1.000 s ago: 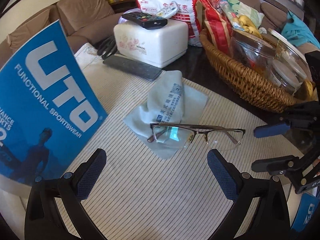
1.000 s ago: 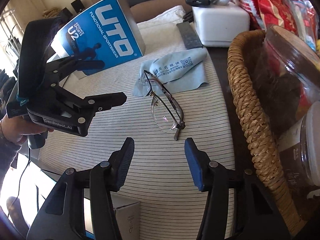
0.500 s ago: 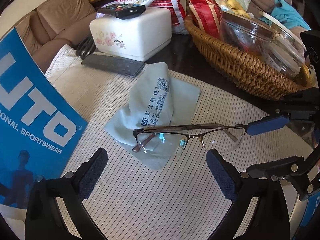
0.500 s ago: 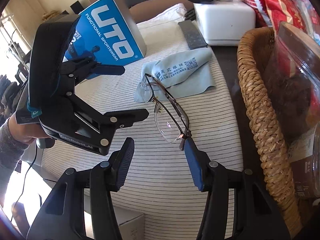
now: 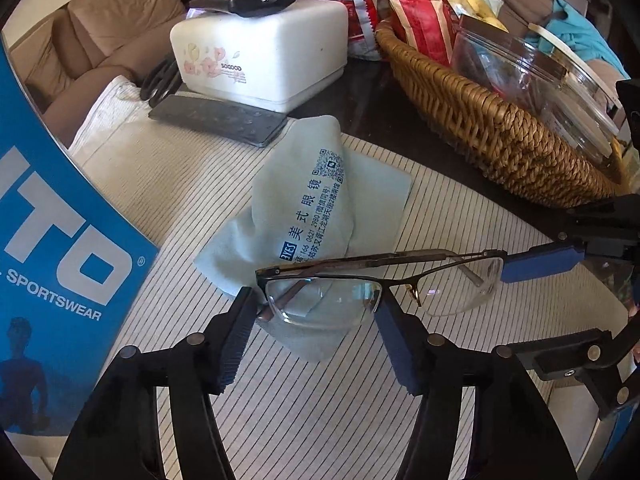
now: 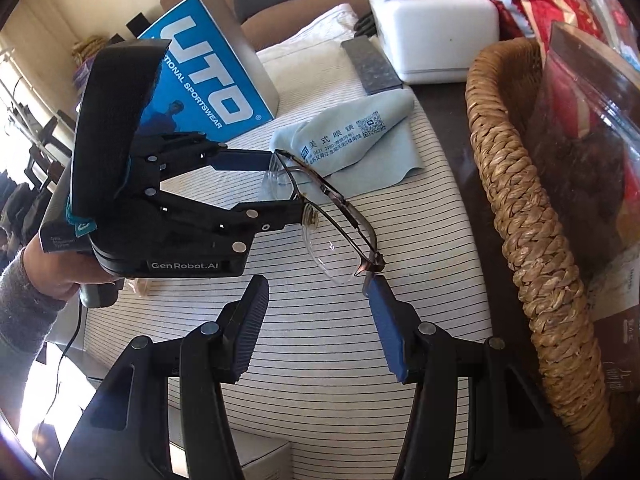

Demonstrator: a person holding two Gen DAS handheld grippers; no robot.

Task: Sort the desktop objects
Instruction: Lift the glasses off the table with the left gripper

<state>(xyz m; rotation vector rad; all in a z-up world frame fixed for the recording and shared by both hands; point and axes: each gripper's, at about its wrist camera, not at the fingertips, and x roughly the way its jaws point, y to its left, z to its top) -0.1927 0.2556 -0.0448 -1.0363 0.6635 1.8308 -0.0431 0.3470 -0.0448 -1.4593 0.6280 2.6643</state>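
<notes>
A pair of thin-rimmed glasses [image 5: 440,258] [image 6: 344,208] lies folded on a striped mat [image 5: 320,400], partly over a pale blue lens cloth [image 5: 304,200] [image 6: 360,136]. My left gripper [image 5: 314,308] [image 6: 286,188] straddles one lens. Its jaws are closing, and both pads meet that lens's rim, one at the outer corner and one at the bridge. My right gripper [image 6: 316,284] [image 5: 508,308] stands open with nothing between its jaws. One of its fingertips [image 6: 374,284] touches the far end of the frame.
A blue UTO box [image 5: 60,240] [image 6: 208,92] stands beside the mat. A wicker basket [image 5: 500,140] [image 6: 520,200] of snacks and jars borders the other side. Behind the cloth are a flat dark remote [image 5: 216,118] and a white tissue box [image 5: 260,52] carrying another remote.
My left gripper came down toward the glasses and its jaws narrowed from wide apart onto one lens. The right gripper's fingertip came to rest against the frame's end.
</notes>
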